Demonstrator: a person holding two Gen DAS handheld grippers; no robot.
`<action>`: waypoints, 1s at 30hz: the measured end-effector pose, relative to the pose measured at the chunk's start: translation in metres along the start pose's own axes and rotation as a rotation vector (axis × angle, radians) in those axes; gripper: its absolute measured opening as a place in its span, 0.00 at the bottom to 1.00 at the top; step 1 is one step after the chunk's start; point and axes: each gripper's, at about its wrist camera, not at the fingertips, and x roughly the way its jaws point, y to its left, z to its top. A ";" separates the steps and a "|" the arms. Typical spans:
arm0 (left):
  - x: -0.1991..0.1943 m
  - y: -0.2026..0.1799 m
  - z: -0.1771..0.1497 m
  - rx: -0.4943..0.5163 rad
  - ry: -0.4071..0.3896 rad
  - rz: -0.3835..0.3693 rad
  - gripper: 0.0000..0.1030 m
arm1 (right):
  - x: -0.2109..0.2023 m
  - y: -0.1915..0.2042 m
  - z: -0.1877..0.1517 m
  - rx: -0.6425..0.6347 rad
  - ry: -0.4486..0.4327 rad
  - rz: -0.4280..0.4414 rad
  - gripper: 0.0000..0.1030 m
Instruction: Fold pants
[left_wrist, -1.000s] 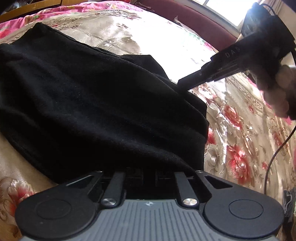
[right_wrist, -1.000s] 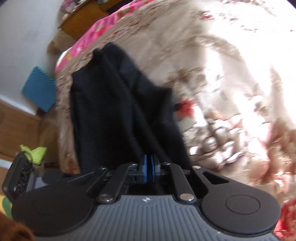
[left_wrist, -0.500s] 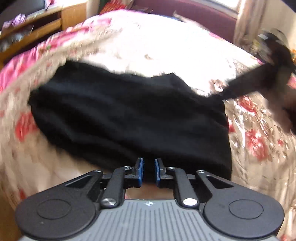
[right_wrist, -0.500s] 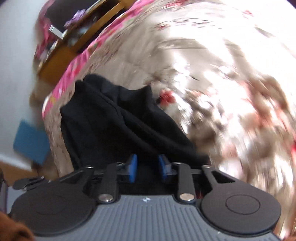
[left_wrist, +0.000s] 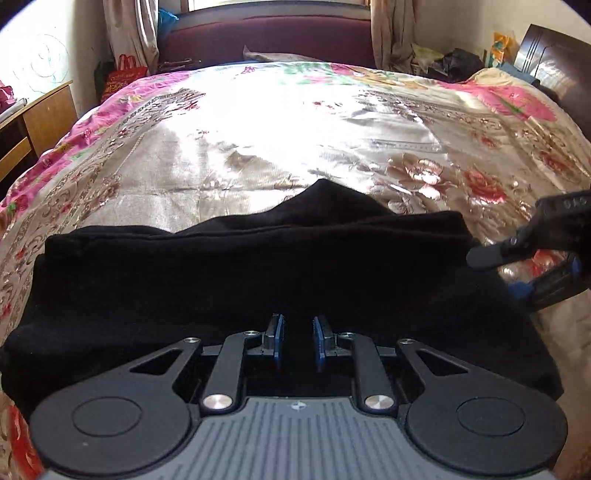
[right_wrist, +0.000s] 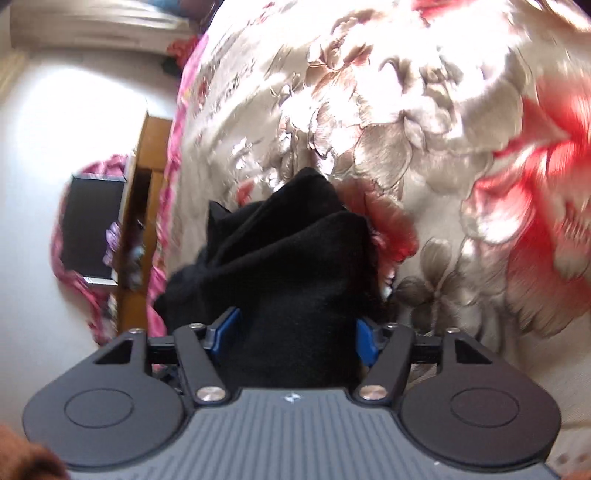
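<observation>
Black pants (left_wrist: 258, 280) lie folded into a broad band across the near end of a bed, on a shiny floral bedspread (left_wrist: 280, 140) of beige, red and pink. In the left wrist view the left gripper (left_wrist: 297, 341) hovers over the near edge of the pants, its blue pads (left_wrist: 277, 338) a narrow gap apart; its jaws have just been opening and nothing is clamped between them, the dark cloth lying below. At the right edge of the same view the right gripper (left_wrist: 517, 271) comes in from the side, its two black fingers spread one above the other at the right end of the folded band, touching or just beside the cloth.

The right wrist view, blurred and rolled sideways, shows that gripper from behind: its jaws have just been opening and now stand wide, with a bunched ridge of the black cloth between the blue pads (right_wrist: 225, 328). The cloth fills most of the gap; whether the pads still touch it cannot be told, but they do not press it flat.

Beyond the bed stand a dark red headboard (left_wrist: 266, 40), curtains (left_wrist: 129, 33) and a wooden cabinet (left_wrist: 33, 125) at the left wall
</observation>
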 end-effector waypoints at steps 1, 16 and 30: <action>-0.001 0.002 -0.001 0.003 0.008 -0.004 0.32 | -0.003 0.001 -0.002 -0.003 -0.006 0.035 0.61; 0.004 0.000 -0.011 0.160 0.026 -0.031 0.36 | 0.027 -0.006 -0.018 0.097 -0.020 0.184 0.18; 0.005 -0.170 -0.003 0.227 0.078 -0.356 0.33 | -0.145 -0.071 -0.010 0.095 -0.090 -0.117 0.16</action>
